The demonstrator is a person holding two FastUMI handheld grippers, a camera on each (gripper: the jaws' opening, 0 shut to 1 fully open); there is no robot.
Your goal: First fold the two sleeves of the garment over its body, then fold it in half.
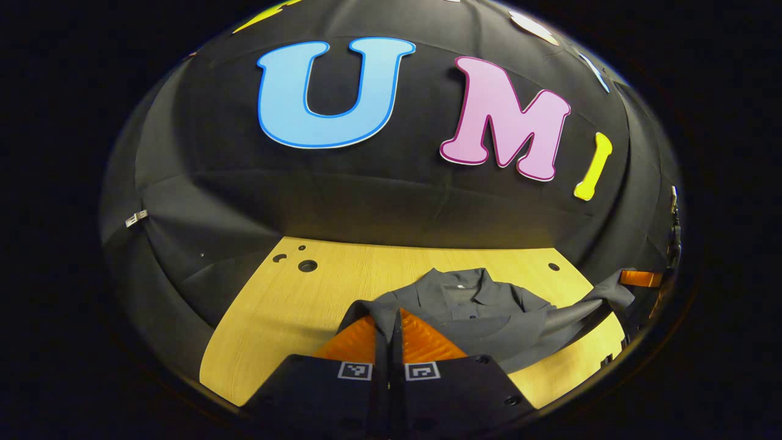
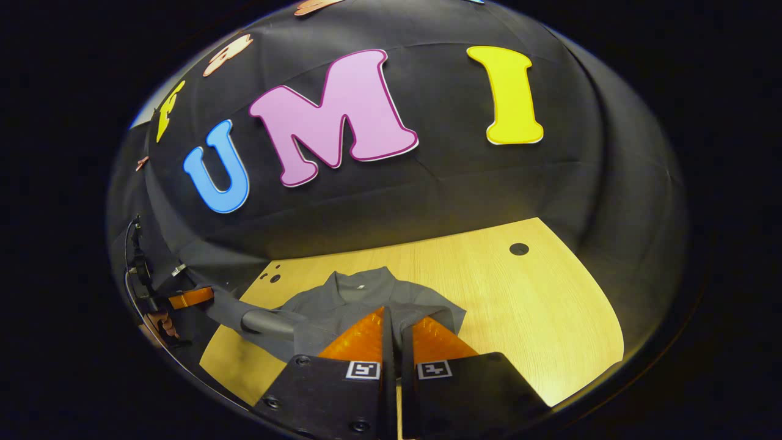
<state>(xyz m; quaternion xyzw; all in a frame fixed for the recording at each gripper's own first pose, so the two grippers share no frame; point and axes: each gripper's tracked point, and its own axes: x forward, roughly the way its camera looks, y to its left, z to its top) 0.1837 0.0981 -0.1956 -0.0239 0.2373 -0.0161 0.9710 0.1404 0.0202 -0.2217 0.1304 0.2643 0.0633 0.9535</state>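
Garment [image 1: 470, 311] — grey, collared, creased — on wooden table [image 1: 293, 318].

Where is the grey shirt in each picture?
Left gripper view: the grey shirt lies at bottom centre-right on the wooden table, just beyond the left gripper, which pinches its cloth.
Right gripper view: the grey shirt lies at bottom centre-left, just beyond the right gripper, which pinches its cloth.
Shared landmark: the shirt's collar, at its far edge.
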